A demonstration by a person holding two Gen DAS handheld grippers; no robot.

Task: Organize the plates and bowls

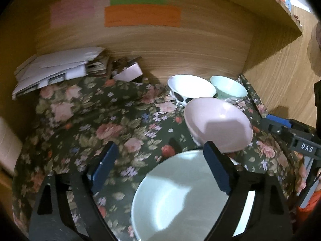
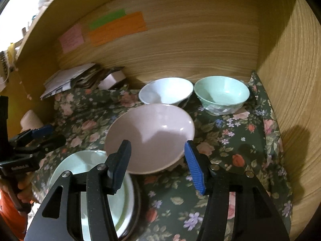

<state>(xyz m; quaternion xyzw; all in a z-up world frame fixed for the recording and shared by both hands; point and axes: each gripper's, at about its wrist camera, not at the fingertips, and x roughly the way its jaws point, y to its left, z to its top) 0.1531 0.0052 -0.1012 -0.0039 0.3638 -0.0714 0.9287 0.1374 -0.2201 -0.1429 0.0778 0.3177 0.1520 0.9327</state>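
Observation:
A pink bowl (image 2: pixel 149 138) sits on the floral cloth (image 2: pixel 230 140), just ahead of my open right gripper (image 2: pixel 158 160); whether its rim rests on the plates I cannot tell. A stack of pale green plates (image 2: pixel 88 176) lies at its left. Behind stand a white bowl (image 2: pixel 166 91) and a mint green bowl (image 2: pixel 221 92). In the left wrist view my left gripper (image 1: pixel 160 156) is open and empty above the plates (image 1: pixel 176 198), with the pink bowl (image 1: pixel 218 124), white bowl (image 1: pixel 190 87) and mint bowl (image 1: pixel 228 88) beyond.
Wooden walls (image 2: pixel 200 46) close in the back and right. A pile of papers (image 1: pixel 56 70) and a small pink box (image 1: pixel 130 72) lie at the back left. Coloured sticky notes (image 1: pixel 140 14) are on the back wall.

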